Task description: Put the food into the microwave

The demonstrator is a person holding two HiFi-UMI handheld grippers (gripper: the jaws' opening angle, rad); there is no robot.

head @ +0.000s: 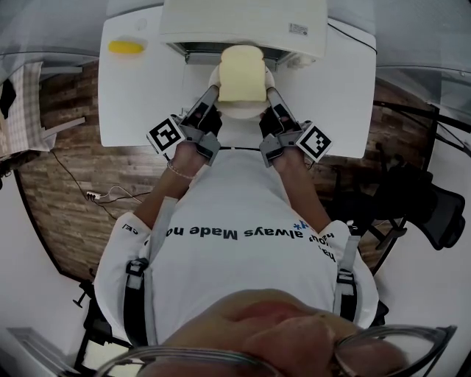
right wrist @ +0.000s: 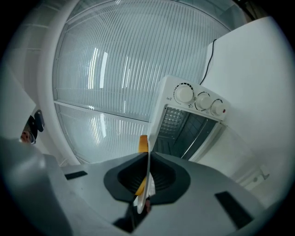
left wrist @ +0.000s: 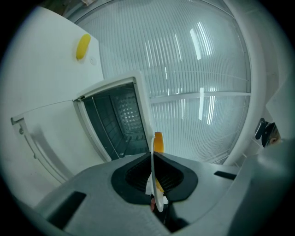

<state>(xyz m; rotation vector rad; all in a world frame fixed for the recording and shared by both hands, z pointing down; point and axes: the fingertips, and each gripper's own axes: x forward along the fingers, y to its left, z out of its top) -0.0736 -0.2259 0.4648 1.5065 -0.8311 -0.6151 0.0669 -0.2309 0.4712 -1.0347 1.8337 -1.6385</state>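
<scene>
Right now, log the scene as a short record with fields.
food: slice of bread on white plate
left gripper: jaws shut on plate's left rim
right gripper: jaws shut on plate's right rim
microwave: door open, directly ahead of plate
table: white, yellow item near far left corner

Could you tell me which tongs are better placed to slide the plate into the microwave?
Neither alone: the left tongs and right tongs are each shut on opposite rims of the plate, centred before the open microwave. Push with both.
</scene>
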